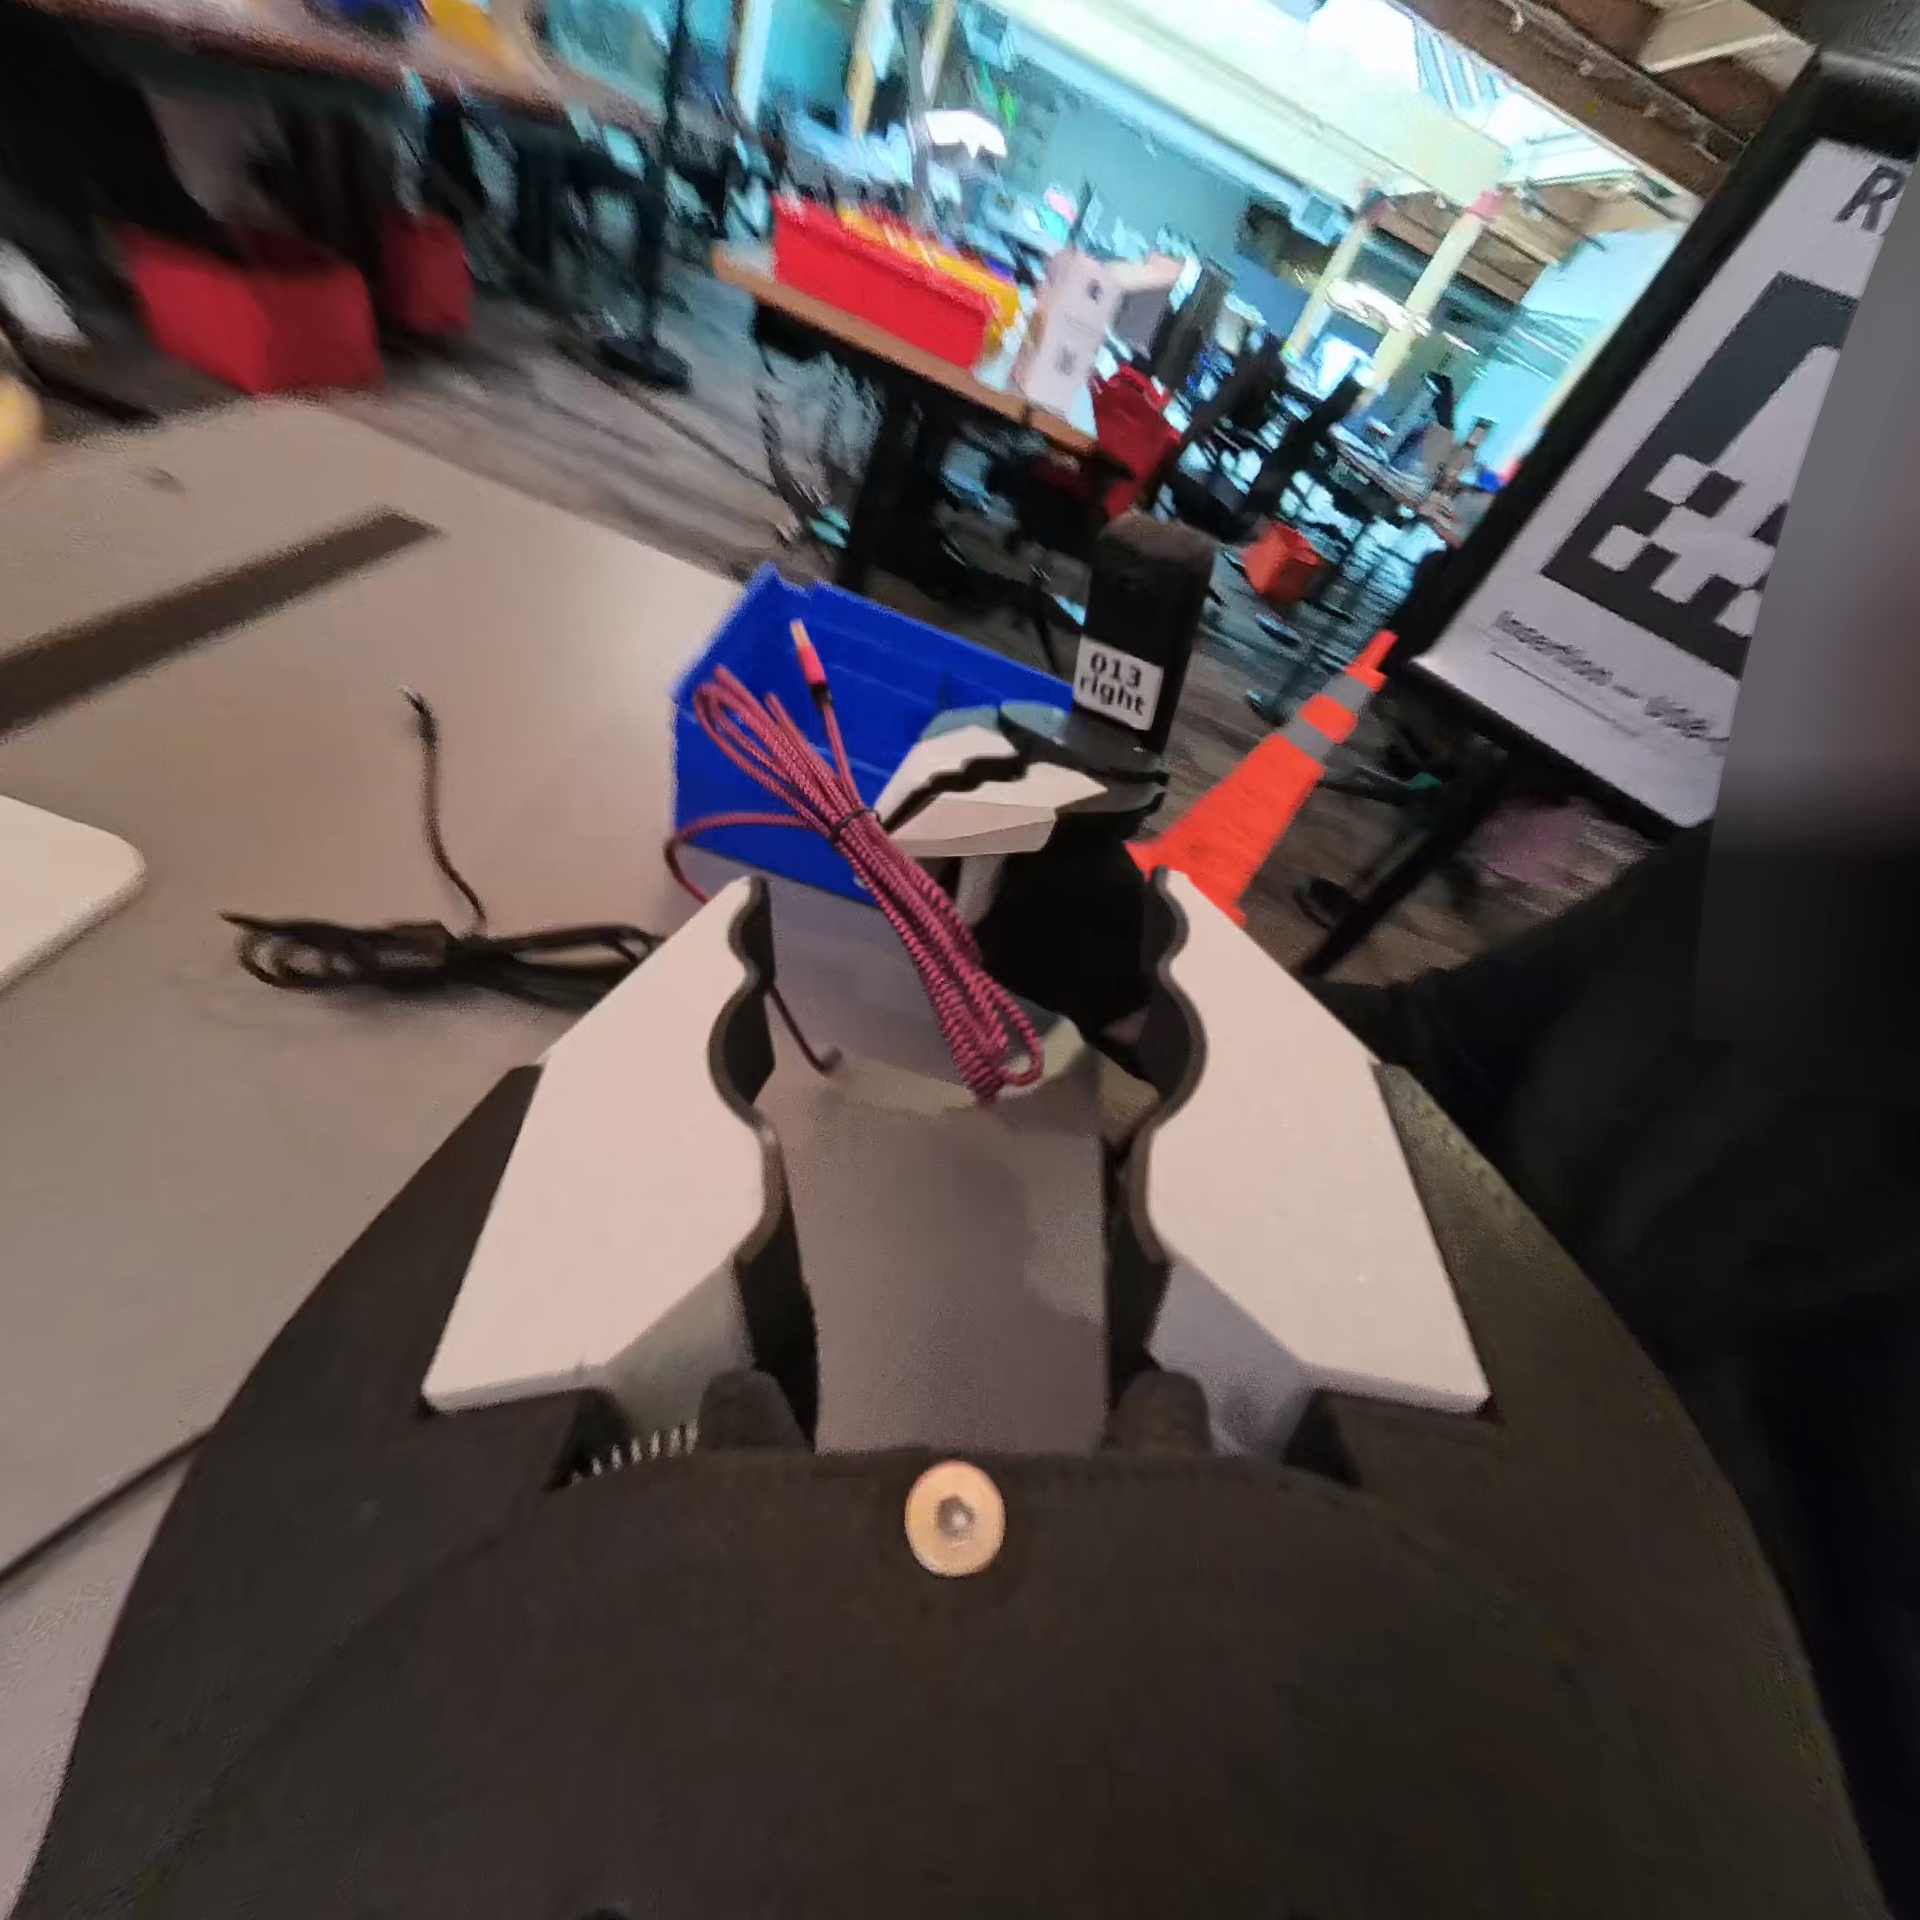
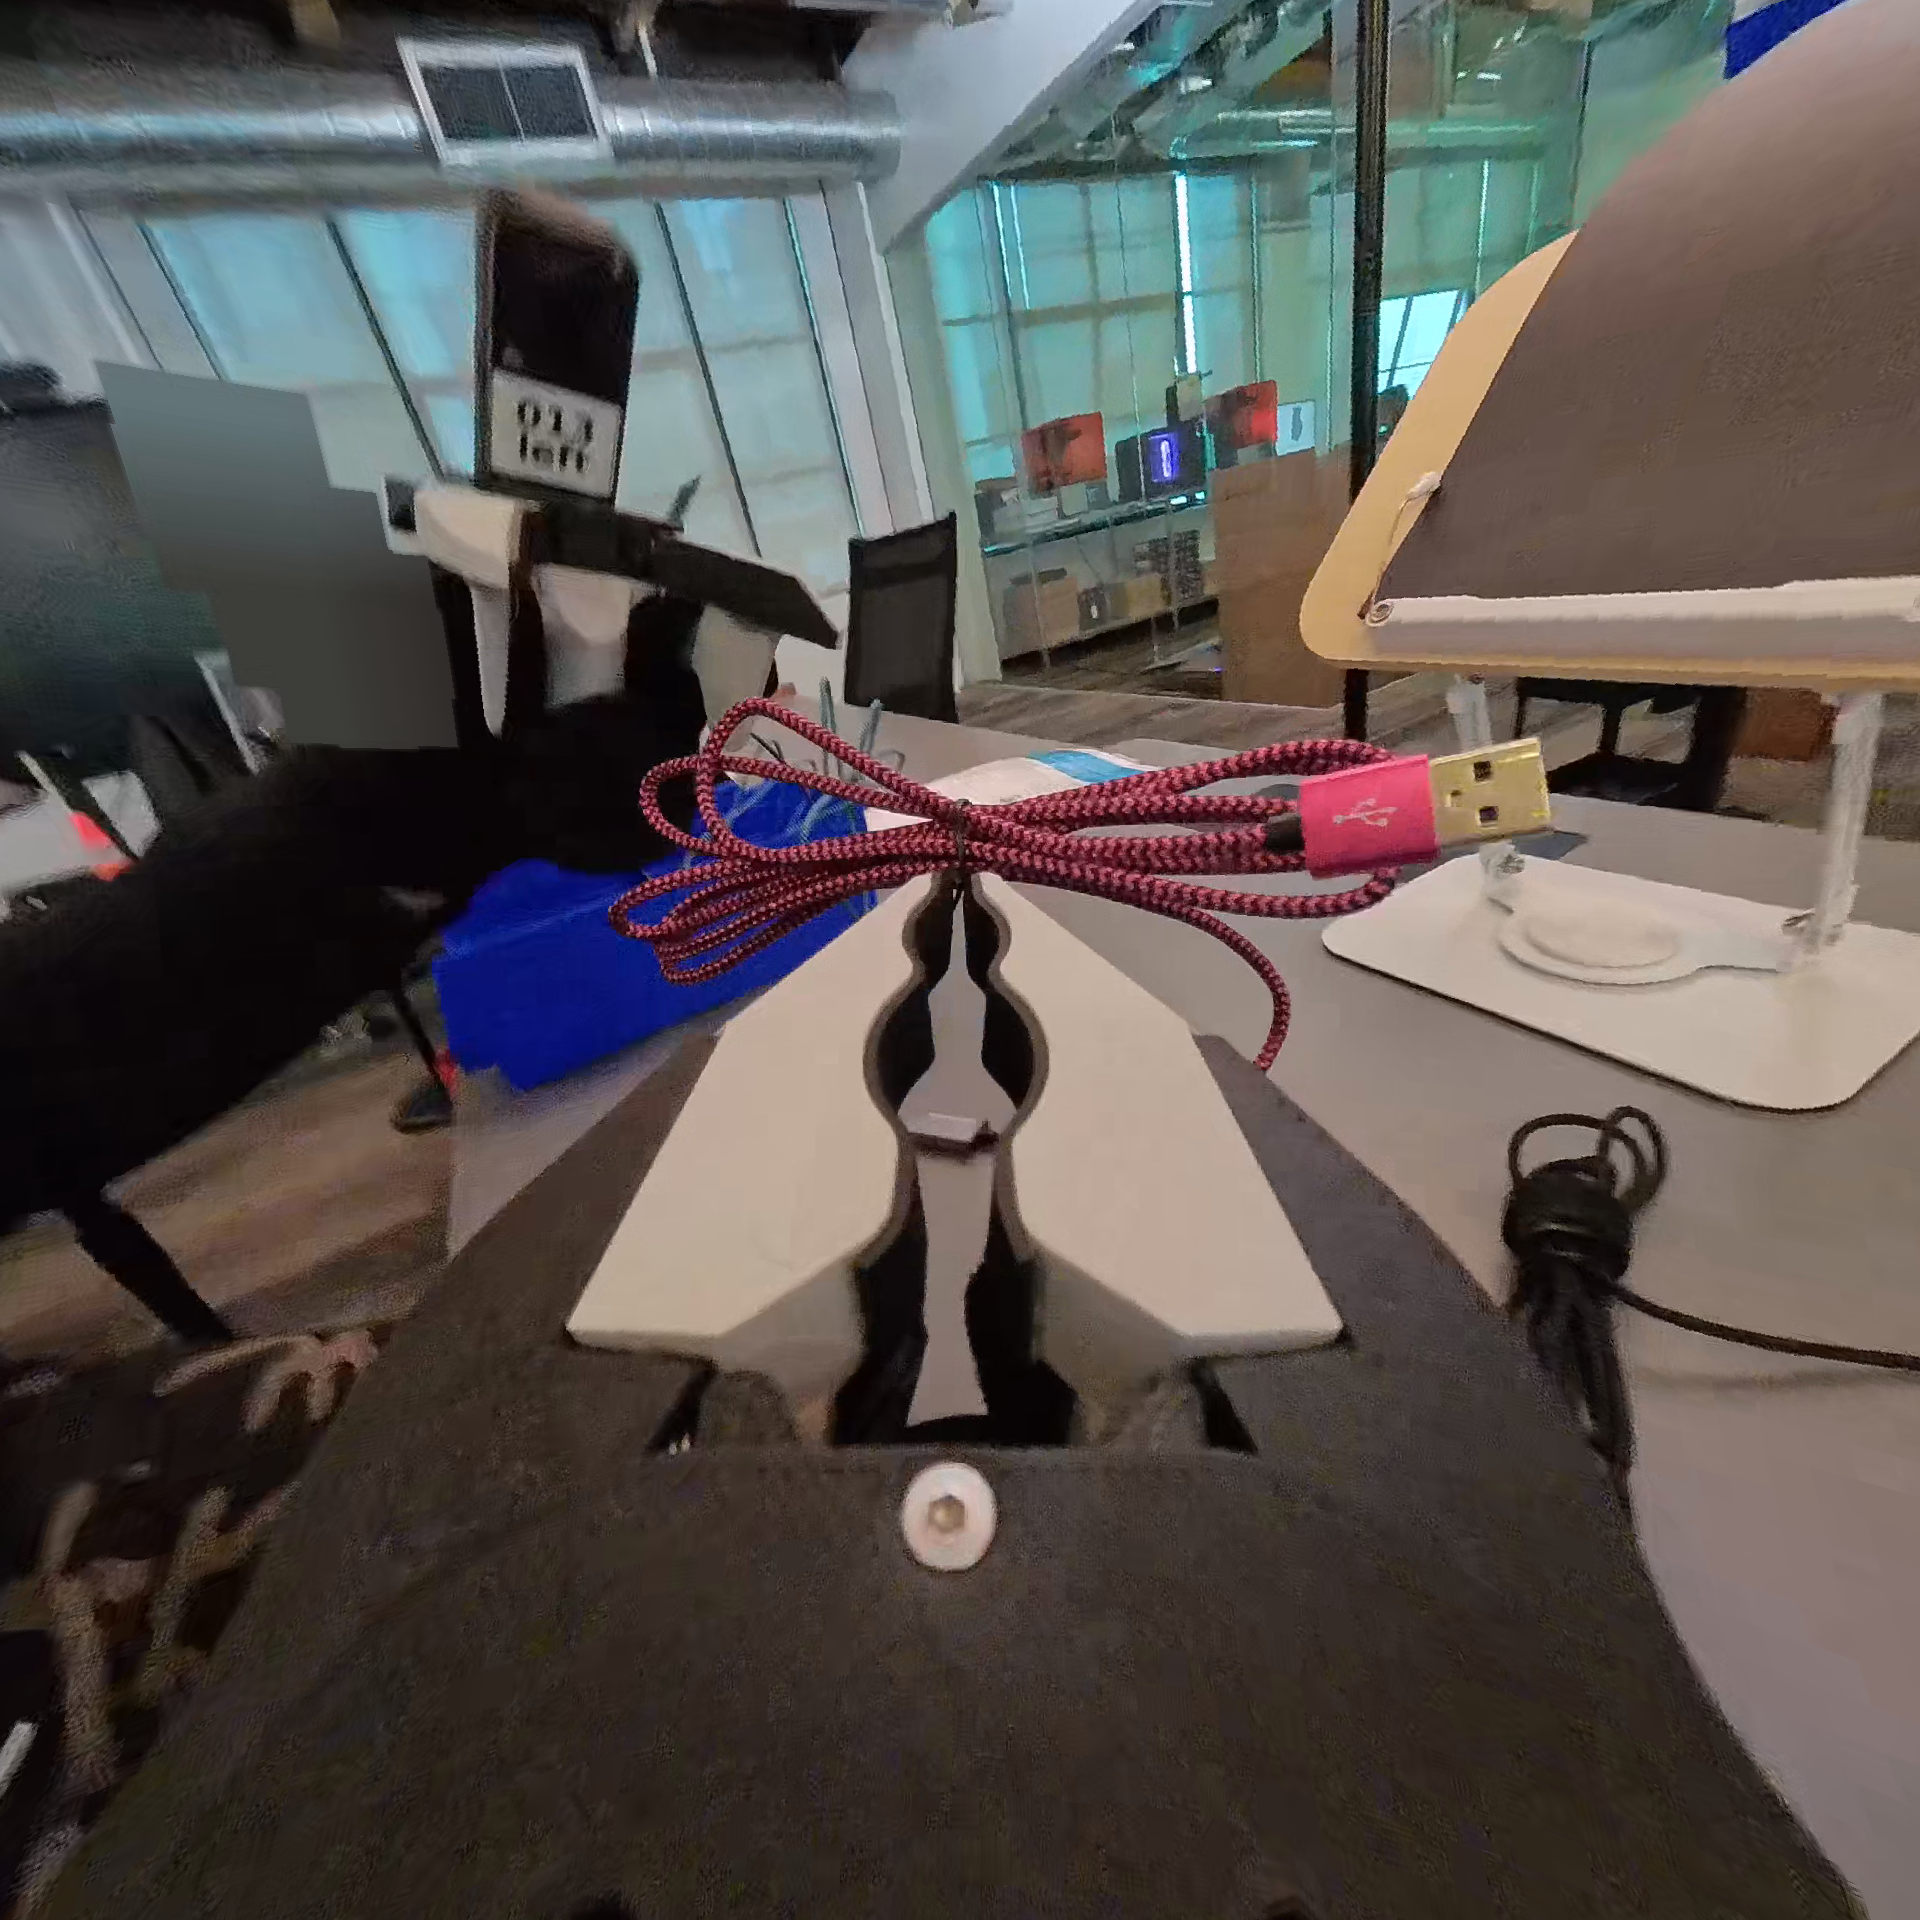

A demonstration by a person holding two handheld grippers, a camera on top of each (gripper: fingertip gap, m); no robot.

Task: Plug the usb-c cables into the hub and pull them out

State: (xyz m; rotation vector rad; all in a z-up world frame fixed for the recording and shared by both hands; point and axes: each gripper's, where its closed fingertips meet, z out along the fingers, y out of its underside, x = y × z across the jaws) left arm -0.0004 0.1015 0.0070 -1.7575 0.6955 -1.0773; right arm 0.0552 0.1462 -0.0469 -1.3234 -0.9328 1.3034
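A grey table (image 2: 1351, 1195) carries a blue bin (image 1: 883, 675) near its far edge, a bundled black cable (image 2: 1574, 1226) lying loose on the surface, and a white stand (image 2: 1662, 987) with a tilted panel above it. An orange traffic cone (image 1: 1268, 769) stands on the floor beyond the table, beside a large black-and-white marker board (image 1: 1704, 488).

The right gripper (image 2: 961, 894) is closed at its tips on a tied bundle of pink braided cable (image 2: 935, 831), pinching it close to the black tie so the loops hang off to both sides in the air above the table. The cable's pink-sleeved, gold-coloured plug (image 2: 1423, 805) sticks out to the right, clear of everything. In the left wrist view the same bundle dangles from the right gripper in front of the bin.

The left gripper (image 1: 956, 935) is spread wide and holds nothing; its fingers (image 1: 644, 1143) frame the hanging bundle without touching it. No hub can be made out in either view.
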